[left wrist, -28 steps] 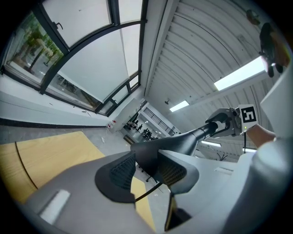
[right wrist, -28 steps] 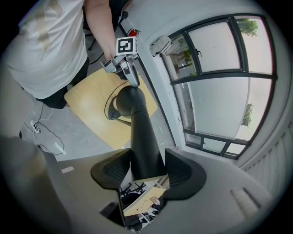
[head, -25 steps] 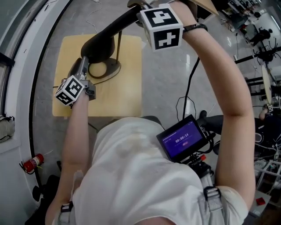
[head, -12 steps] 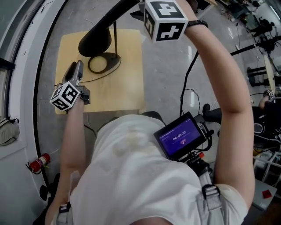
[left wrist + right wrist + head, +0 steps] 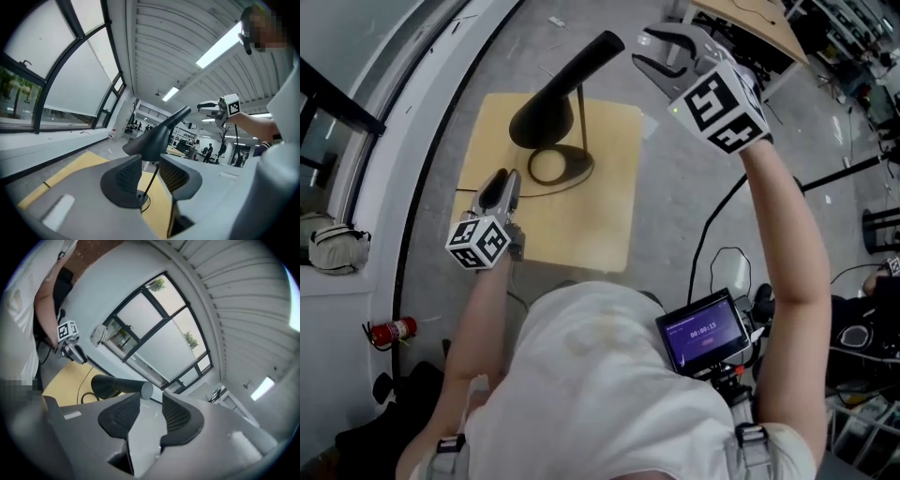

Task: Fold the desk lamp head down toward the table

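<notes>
1. Down on the square table (image 5: 605, 225), pale smooth wood: a black desk lamp (image 5: 558, 112), matte all over.
2. Long cone for the lamp head (image 5: 546, 117), wide mouth hanging low over the base (image 5: 558, 167), narrow cut-off end slanting up and away from it.
3. Flat oval ring for that base, lying on the wood; a thin straight stem (image 5: 581, 122) running from it up into the cone.
4. Low over the table's left side, near the base and not touching it: the left gripper (image 5: 499, 186). Grey moulded jaws with dark ribbed pads (image 5: 127, 174), just been closing, apart at this moment, nothing between them, the lamp beyond.
5. Up high, just beside the cone's narrow end and clear of it: the right gripper (image 5: 642, 49). Jaws just been closing here too, a gap between the ribbed pads, nothing pinched.
6. Riding behind each pair of jaws, a white marker cube (image 5: 478, 242) with black square patterns.
</notes>
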`<state>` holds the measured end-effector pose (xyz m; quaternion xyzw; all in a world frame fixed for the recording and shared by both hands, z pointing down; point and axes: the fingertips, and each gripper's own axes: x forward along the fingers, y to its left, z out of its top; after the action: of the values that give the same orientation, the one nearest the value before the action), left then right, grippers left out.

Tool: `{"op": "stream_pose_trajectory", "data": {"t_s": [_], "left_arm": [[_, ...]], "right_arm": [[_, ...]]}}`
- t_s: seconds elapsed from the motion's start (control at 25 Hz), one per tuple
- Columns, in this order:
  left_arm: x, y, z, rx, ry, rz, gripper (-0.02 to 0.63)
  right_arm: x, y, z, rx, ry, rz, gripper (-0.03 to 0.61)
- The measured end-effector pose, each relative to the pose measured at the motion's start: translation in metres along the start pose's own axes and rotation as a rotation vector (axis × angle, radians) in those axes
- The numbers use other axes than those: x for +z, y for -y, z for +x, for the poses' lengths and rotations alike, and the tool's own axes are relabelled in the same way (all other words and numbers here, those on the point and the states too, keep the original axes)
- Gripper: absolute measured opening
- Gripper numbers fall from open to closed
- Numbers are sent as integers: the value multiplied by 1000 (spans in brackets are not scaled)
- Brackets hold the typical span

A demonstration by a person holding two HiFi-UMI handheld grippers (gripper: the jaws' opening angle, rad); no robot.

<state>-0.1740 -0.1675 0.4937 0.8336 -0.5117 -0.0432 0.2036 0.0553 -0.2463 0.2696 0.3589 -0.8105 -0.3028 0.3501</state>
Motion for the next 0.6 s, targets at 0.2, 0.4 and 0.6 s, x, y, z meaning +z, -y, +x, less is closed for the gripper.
{"op": "stream_pose_trajectory", "data": {"t_s": [0.2, 0.4, 0.6], "left_arm": [[-7, 27, -17, 1, 4, 75, 90], [-17, 59, -25, -2, 25, 53, 29], [-36, 83, -32, 0, -2, 59, 5]], "right_arm": [[-47, -12, -22, -18, 97, 377, 27], [-110, -71, -41, 59, 138, 610, 13], [-145, -132, -62, 126, 148, 709, 12]]}}
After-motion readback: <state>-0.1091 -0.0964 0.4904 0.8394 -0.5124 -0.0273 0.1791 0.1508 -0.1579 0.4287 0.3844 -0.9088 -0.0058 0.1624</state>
